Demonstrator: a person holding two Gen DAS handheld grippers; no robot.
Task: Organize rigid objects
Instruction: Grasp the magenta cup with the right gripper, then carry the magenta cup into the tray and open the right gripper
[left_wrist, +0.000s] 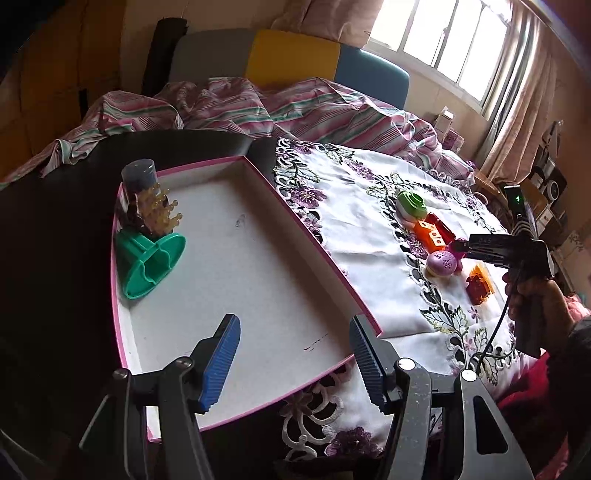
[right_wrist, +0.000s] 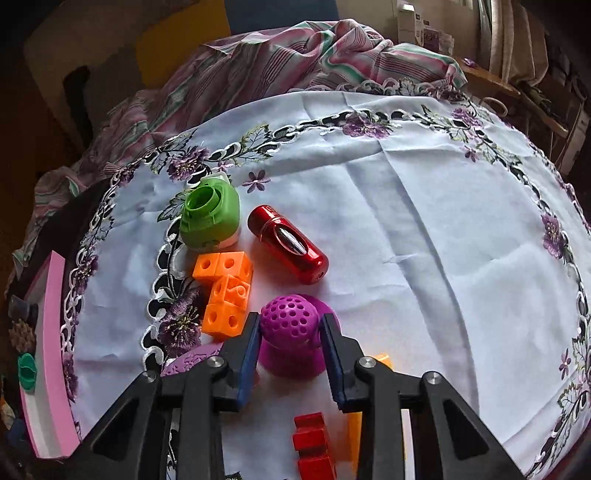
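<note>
Straddling a purple perforated toy (right_wrist: 291, 328), the right gripper (right_wrist: 290, 334) has its pads right at the toy's sides on the embroidered cloth (right_wrist: 424, 229); whether they press it cannot be told. Beyond it lie orange cubes (right_wrist: 225, 291), a red cylinder (right_wrist: 288, 243) and a green piece (right_wrist: 210, 216), clustered toward the cloth's left edge. Red blocks (right_wrist: 312, 446) sit under the gripper. Over the pink-rimmed tray's (left_wrist: 314, 236) near edge, the left gripper (left_wrist: 295, 354) hangs half-wide and empty. A green funnel (left_wrist: 153, 260) and dark jar (left_wrist: 138, 177) occupy the tray's far left corner.
</note>
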